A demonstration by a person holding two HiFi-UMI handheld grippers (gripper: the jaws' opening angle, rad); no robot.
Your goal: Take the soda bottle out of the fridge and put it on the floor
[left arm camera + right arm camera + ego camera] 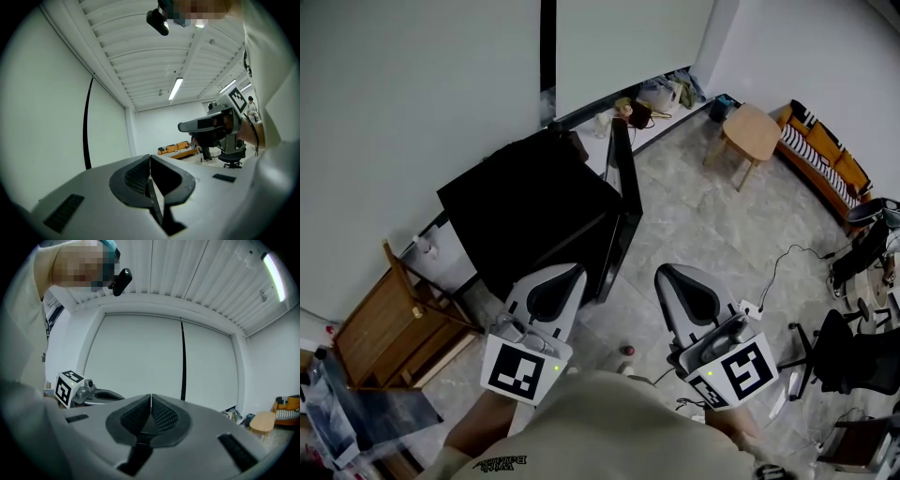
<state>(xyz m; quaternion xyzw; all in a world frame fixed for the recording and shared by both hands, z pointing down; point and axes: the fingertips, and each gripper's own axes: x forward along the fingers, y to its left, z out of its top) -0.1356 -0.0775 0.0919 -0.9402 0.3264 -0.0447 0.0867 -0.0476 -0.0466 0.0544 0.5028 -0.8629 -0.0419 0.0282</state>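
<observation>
Both the left gripper (570, 272) and the right gripper (667, 273) are holding ribbed black fingers (161, 416) pressed together, empty. Ahead of the fingers a boxy black fridge (525, 206) is standing open, inside hidden.

A small wooden table (753, 129) stands near a striped sofa (820, 161) (orange-framed, against the wall).

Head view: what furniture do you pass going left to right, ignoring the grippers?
wooden slatted frame → black fridge → small wooden table → orange striped sofa
</observation>
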